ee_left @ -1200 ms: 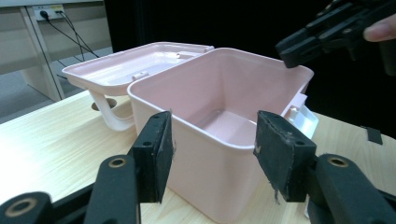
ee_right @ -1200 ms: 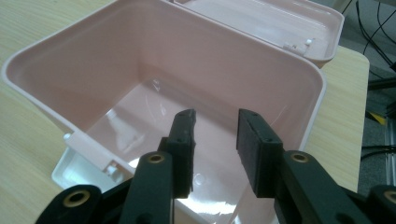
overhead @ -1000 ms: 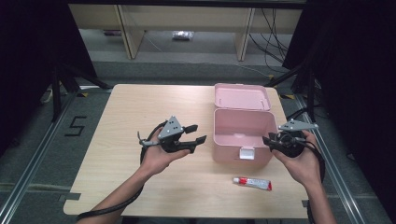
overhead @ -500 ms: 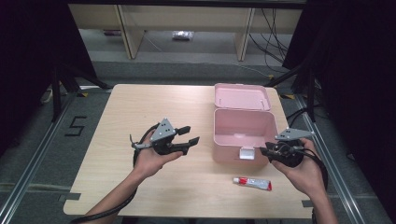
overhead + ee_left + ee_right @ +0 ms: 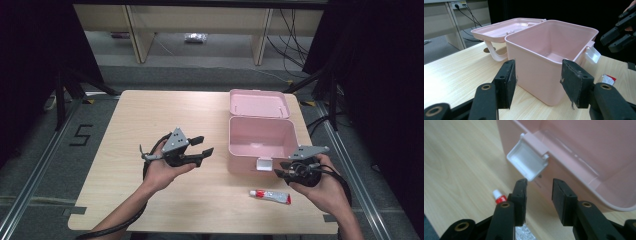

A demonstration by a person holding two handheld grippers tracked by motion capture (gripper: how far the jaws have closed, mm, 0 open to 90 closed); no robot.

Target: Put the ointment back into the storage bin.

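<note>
Near tube (image 5: 270, 196): right tool (image 5: 283, 169) lowered; left (image 5: 202, 149) steady

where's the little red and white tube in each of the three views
High view: the tube lies on the table, bottom right, in front of the pink box, beside the right gripper.
Left gripper view: its red and white end peeks out at the right edge, past the right jaw.
Right gripper view: its white cap and red collar sit lower left, beside the left jaw.
Shared landmark: the box's white latch.

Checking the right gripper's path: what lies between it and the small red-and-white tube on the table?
Bare wooden tabletop in the high view: nothing lies between the right gripper and the tube.
</note>
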